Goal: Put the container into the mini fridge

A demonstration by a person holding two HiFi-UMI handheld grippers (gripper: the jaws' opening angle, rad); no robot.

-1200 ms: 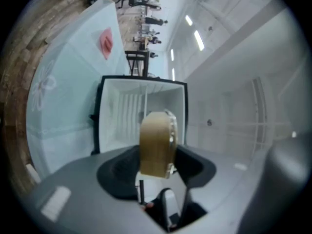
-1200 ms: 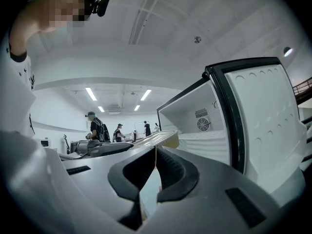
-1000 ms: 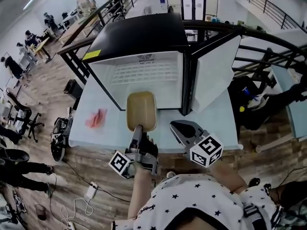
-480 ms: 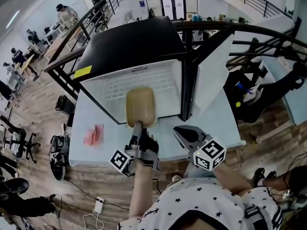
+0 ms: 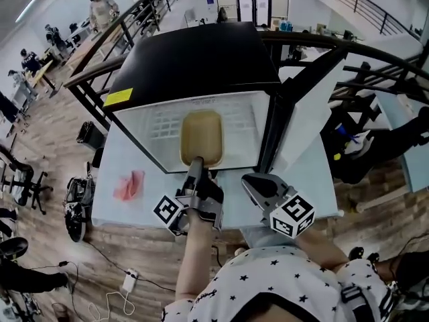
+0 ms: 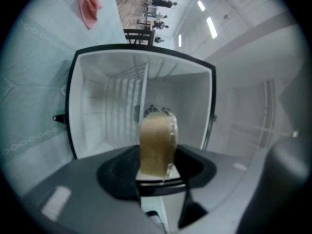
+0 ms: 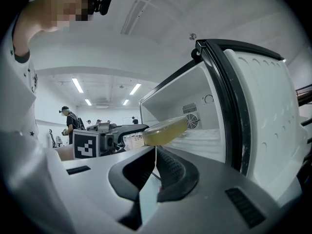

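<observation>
The tan, lidded container is held out level, its far end inside the white cavity of the mini fridge. My left gripper is shut on the container's near end. In the left gripper view the container stands edge-on between the jaws, pointing into the fridge cavity. My right gripper hovers over the table's front edge, right of the left one, shut and empty. From the right gripper view the container shows at the fridge opening, beside the open door.
The fridge door stands open to the right. A pink cloth lies on the pale table at the left. A wire shelf runs across the cavity's back. Railings, desks and people are beyond the table.
The left gripper has carried the container forward, from over the table in front of the fridge to partly inside the cavity. The right gripper has stayed about where it was.
</observation>
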